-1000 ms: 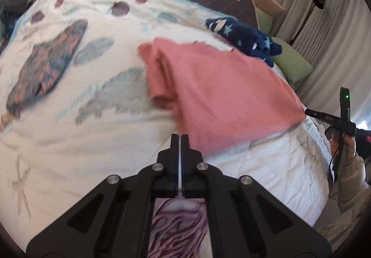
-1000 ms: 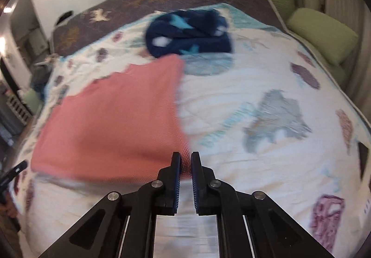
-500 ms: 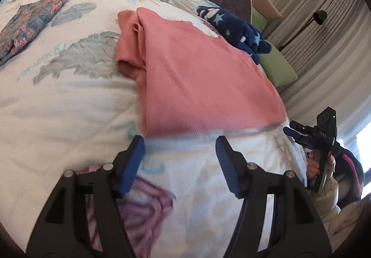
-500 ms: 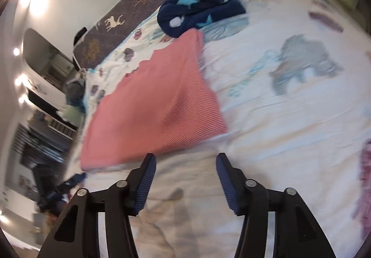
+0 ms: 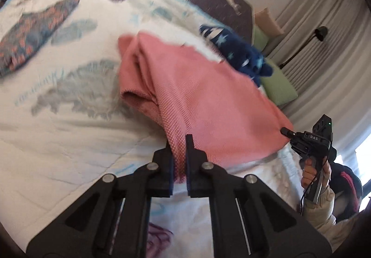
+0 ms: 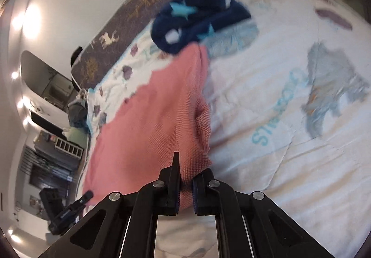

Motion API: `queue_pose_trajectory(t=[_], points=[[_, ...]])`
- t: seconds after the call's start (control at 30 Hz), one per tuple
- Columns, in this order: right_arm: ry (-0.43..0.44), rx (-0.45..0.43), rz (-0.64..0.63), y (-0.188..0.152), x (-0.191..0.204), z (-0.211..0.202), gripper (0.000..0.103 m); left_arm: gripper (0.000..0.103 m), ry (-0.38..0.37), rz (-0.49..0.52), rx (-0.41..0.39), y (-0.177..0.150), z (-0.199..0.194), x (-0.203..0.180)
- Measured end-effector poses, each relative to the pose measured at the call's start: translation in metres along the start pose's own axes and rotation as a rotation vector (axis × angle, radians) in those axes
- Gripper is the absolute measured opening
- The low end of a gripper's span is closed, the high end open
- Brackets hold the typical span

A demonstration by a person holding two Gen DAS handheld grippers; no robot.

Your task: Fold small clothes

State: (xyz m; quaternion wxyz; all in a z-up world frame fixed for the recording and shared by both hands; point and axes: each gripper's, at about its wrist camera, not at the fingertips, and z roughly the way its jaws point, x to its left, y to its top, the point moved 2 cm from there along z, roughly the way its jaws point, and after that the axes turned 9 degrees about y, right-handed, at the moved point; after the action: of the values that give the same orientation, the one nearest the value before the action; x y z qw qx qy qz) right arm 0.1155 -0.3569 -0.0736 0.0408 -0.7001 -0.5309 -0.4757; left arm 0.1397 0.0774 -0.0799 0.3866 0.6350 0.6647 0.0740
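A pink knit garment point(image 5: 204, 104) lies spread on the white printed bedspread point(image 5: 69, 146), with one side bunched into folds. My left gripper point(image 5: 179, 144) is closing on its near left corner, and the pads pinch the cloth. My right gripper point(image 6: 185, 174) is closing on the near right corner of the same pink garment point(image 6: 150, 132), with cloth squeezed between its pads. The left wrist view shows the right gripper point(image 5: 287, 130) at the garment's far corner, held by a hand point(image 5: 310, 172). The left gripper point(image 6: 88, 195) appears low at the left in the right wrist view.
A navy star-print garment point(image 5: 238, 56) point(image 6: 199, 23) lies bunched just beyond the pink one. A dark floral garment point(image 5: 34, 35) lies at the far left. Green pillows point(image 5: 278, 88), a floor lamp point(image 5: 321, 31) and curtains stand past the bed's right edge.
Half a second ago both grippers stood open just short of the pink garment's near edge. Now each has moved in and shut on a corner of it.
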Motion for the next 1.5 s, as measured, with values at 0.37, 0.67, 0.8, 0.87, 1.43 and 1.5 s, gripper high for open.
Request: queue_pose_trajectory(t=[0.37, 0.67, 0.8, 0.87, 1.43, 1.5], points=[[-0.075, 0.023, -0.085, -0.065, 0.019, -0.076, 0.006, 0.008, 0.020, 0.146, 0.135, -0.071, -0.055, -0.026], [-0.395, -0.003, -0.145, -0.117, -0.005, -0.108, 0.040, 0.030, 0.129, 0.133, 0.147, -0.100, -0.066, -0.016], [-0.431, -0.063, -0.231, -0.116, 0.018, -0.121, 0.043, 0.041, 0.162, 0.102, 0.081, -0.098, -0.080, -0.006], [-0.414, -0.070, -0.276, -0.118, 0.032, -0.121, 0.047, 0.043, 0.175, 0.090, 0.061, -0.096, -0.083, -0.001], [-0.254, 0.079, -0.974, -0.213, 0.174, -0.002, 0.059, 0.046, 0.212, -0.020, -0.051, -0.091, -0.099, 0.044], [-0.235, 0.122, -1.023, -0.225, 0.185, 0.015, 0.059, 0.046, 0.216, -0.028, -0.066, -0.086, -0.101, 0.048]])
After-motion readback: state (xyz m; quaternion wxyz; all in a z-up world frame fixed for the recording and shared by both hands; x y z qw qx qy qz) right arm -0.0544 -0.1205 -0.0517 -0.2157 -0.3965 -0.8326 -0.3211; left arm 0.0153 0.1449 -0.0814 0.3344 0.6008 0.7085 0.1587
